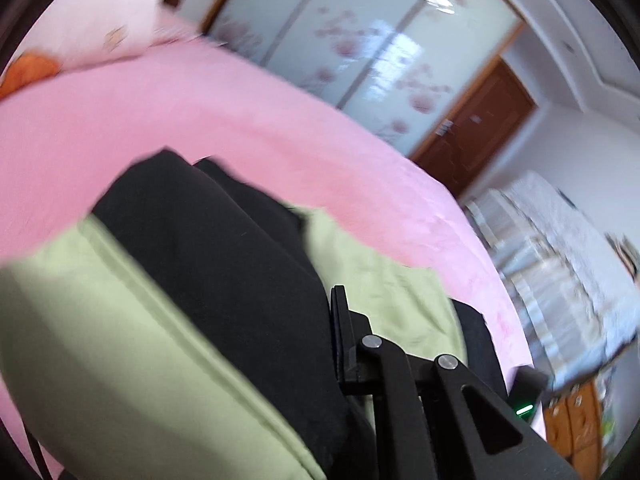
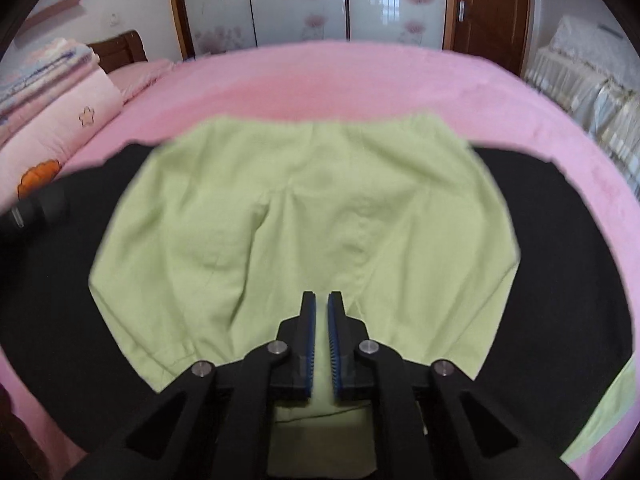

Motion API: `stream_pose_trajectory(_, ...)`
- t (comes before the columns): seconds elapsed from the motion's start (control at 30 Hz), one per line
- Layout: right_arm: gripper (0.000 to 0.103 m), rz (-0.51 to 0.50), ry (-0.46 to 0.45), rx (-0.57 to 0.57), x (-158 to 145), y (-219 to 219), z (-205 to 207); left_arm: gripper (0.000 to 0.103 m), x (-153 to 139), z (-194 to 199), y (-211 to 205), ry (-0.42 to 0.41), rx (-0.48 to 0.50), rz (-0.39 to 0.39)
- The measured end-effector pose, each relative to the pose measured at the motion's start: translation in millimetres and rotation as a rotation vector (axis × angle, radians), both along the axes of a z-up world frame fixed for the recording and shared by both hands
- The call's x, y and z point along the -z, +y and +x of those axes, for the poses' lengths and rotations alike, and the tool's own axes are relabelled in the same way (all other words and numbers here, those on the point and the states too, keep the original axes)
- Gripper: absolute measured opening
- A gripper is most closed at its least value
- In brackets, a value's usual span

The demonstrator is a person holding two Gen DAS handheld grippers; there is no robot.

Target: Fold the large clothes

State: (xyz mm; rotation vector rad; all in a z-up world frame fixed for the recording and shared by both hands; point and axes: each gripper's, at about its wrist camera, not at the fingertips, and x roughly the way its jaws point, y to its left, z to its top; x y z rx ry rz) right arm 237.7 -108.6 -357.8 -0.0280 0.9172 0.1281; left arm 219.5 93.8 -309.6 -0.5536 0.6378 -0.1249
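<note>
Two garments lie on the pink bed: light green trousers atop a black garment. My left gripper pinches black fabric, lifted; my right gripper, nearly closed, holds nothing. Risk: dragging the trousers askew (layers overlap).

Soft matt green cloth on the trousers, dull black fabric beneath, fuzzy pink bedspread all round; right gripper matt black plastic with ribbed blue pads; glossy wardrobe doors, varnished wooden door
</note>
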Motion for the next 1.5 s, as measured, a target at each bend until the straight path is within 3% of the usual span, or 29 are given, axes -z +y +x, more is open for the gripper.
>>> stream_pose_trajectory(0.1, 0.006, 0.049, -0.005, 0.013, 6.9, -7.9, -1.0, 0.005, -20.6, -0.3, -28.0, -0.058, 0.066, 0.072)
stream_pose_trajectory(0.4, 0.0, 0.358, 0.034, 0.072, 18.1, -53.1, -4.7, 0.005, -61.7, 0.3, -111.7, -0.156, 0.268, 0.189)
stream_pose_trajectory(0.57, 0.0, 0.62, 0.093, 0.075, 17.3, -93.6, -24.7, 0.005, -66.9, 5.1, -169.6, -0.15, 0.43, 0.24)
stream_pose_trajectory(0.63, 0.0, 0.659, 0.095, 0.088, 11.2, -112.1, -45.7, 0.005, -64.7, 6.2, -193.2, -0.137, 0.495, 0.265)
stream_pose_trajectory(0.73, 0.0, 0.628, 0.096, 0.13, 1.1, -142.3, -79.4, 0.006, -54.8, 7.7, -225.1, -0.103, 0.578, 0.3)
stream_pose_trajectory(0.83, 0.0, 0.521, 0.086, 0.198, -8.2, -176.3, -110.1, 0.007, -36.9, 13.3, -250.4, -0.029, 0.64, 0.324)
stream_pose_trajectory(0.9, 0.001, 0.418, 0.081, 0.269, -14.0, -200.0, -124.1, 0.008, -19.7, 15.8, -267.3, 0.025, 0.678, 0.359)
stream_pose_trajectory(1.0, 0.004, 0.346, 0.082, 0.37, -17.0, -230.3, -137.0, 0.011, 12.1, 22.3, -287.8, 0.152, 0.727, 0.411)
stream_pose_trajectory(1.07, 0.004, 0.344, 0.084, 0.416, -17.9, -245.0, -140.6, 0.014, 28.6, 24.2, -295.8, 0.212, 0.728, 0.461)
stream_pose_trajectory(1.17, 0.004, 0.359, 0.086, 0.453, -21.5, -257.4, -141.1, 0.027, 28.1, 20.9, -298.5, 0.208, 0.734, 0.49)
stream_pose_trajectory(1.23, 0.004, 0.355, 0.081, 0.452, -27.5, -259.4, -139.4, 0.049, 22.0, 15.4, -299.4, 0.228, 0.766, 0.456)
stream_pose_trajectory(1.27, 0.004, 0.348, 0.078, 0.449, -31.6, -259.0, -138.3, 0.072, 18.7, 13.0, -295.6, 0.253, 0.789, 0.423)
stream_pose_trajectory(1.3, 0.005, 0.342, 0.072, 0.446, -36.0, -260.4, -135.4, 0.079, 8.2, 11.0, -296.1, 0.28, 0.813, 0.369)
stream_pose_trajectory(1.4, 0.012, 0.352, 0.053, 0.453, -52.1, -266.7, -133.6, 0.079, -7.9, -9.7, -276.9, 0.29, 0.845, 0.273)
stream_pose_trajectory(1.5, 0.024, 0.407, 0.032, 0.457, -67.7, -284.9, -123.2, 0.079, -30.3, -28.9, -250.9, 0.302, 0.798, 0.225)
